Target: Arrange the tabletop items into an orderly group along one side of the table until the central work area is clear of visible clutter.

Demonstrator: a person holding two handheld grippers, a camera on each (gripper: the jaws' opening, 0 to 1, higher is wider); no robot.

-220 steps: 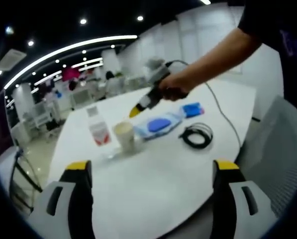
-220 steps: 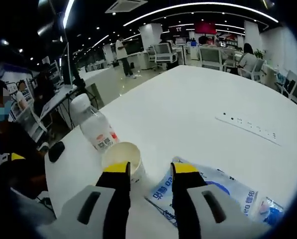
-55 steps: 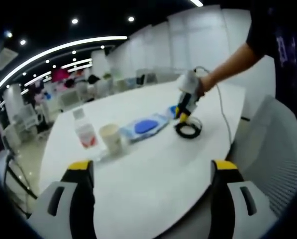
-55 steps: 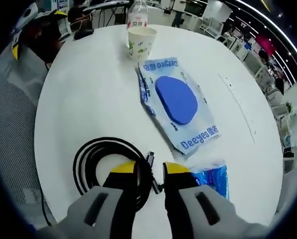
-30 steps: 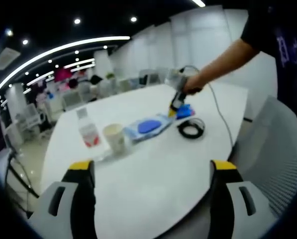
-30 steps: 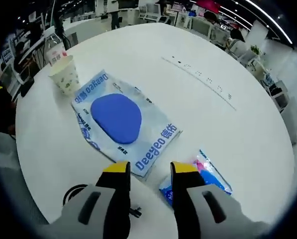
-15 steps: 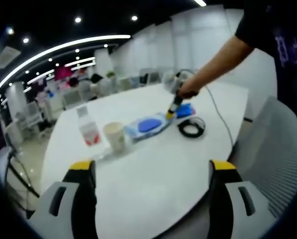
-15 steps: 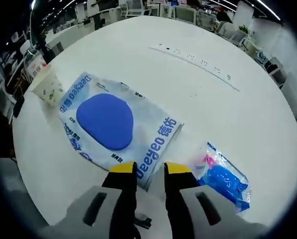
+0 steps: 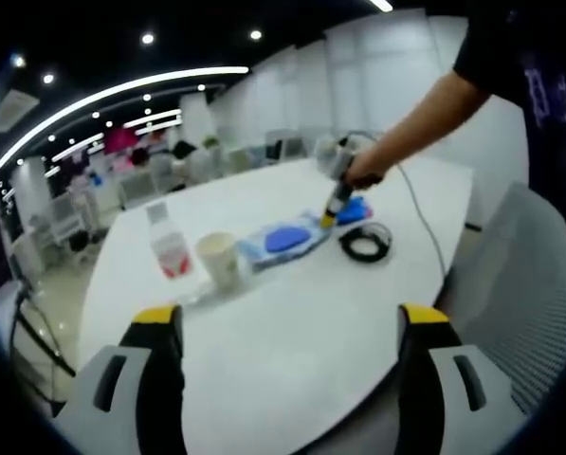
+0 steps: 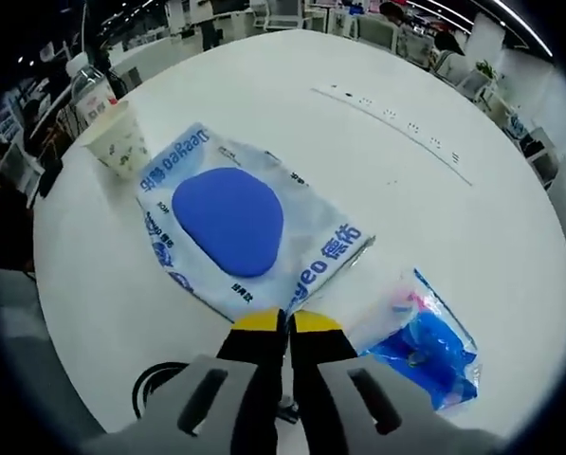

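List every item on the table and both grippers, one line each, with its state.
left gripper: jaws wide open, holding nothing.
right gripper: shut on the wipes pack's near edge.
wipes pack: lying flat, blue lid closed.
paper cup: upright, open-topped.
water bottle: upright beside the cup.
black cable: coiled, flat.
small blue packet: lying flat, right of the wipes.

The right gripper (image 10: 287, 324), seven seconds ago over by the paper cup (image 10: 118, 142) and bottle (image 10: 90, 92), then above the coiled black cable (image 10: 159, 384), is now at the near edge of the blue-and-white wipes pack (image 10: 249, 223). Its yellow-tipped fingers (image 10: 260, 324), apart a second ago, are now pressed almost together on that edge. The small blue packet (image 10: 420, 346) lies at four o'clock of the fingers, the cable at seven.
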